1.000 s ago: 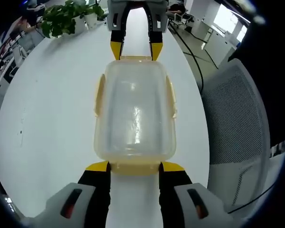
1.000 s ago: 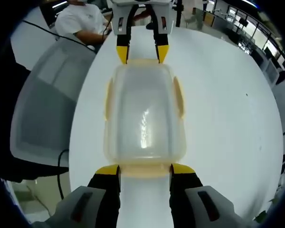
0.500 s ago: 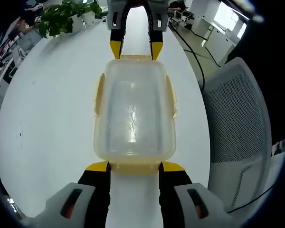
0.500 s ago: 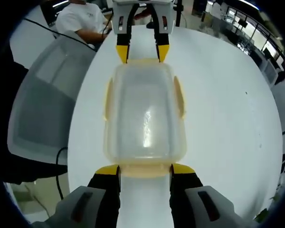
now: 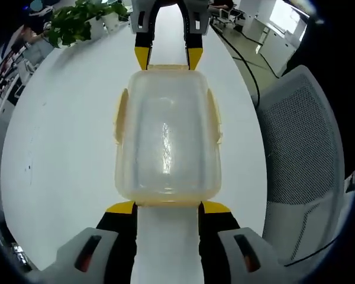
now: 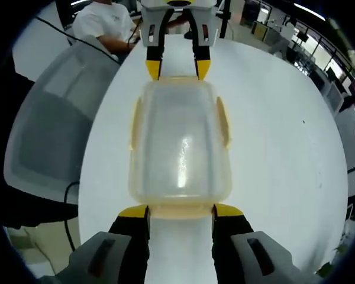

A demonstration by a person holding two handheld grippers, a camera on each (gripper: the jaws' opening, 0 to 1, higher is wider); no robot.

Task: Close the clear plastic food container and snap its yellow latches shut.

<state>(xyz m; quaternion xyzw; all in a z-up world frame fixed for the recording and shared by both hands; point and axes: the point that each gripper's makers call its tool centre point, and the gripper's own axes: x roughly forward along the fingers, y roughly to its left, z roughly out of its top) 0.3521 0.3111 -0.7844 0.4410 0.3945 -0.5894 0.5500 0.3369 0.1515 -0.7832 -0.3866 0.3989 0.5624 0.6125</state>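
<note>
A clear plastic container [image 5: 165,139] with its lid on lies lengthwise on the white table [image 5: 59,136]. Pale yellow latches [image 5: 119,115] run along its long sides, and I cannot tell whether they are snapped. My left gripper [image 5: 168,207] stands open at the near end, its yellow fingertips [image 5: 123,207] on either side of the end latch. My right gripper [image 5: 168,59] is open at the far end in the same way. The right gripper view has the container [image 6: 178,145] between my right gripper [image 6: 180,211] below and my left gripper [image 6: 177,68] above.
A grey mesh office chair [image 5: 305,148] stands close to the table edge, seen again as the chair [image 6: 44,127] in the right gripper view. A potted plant [image 5: 77,21] sits at the table's far side. A person in a white shirt [image 6: 106,23] sits beyond the table.
Both views have shifted slightly and the container looks a little nearer in the left gripper view. Both grippers stay open at the two ends.
</note>
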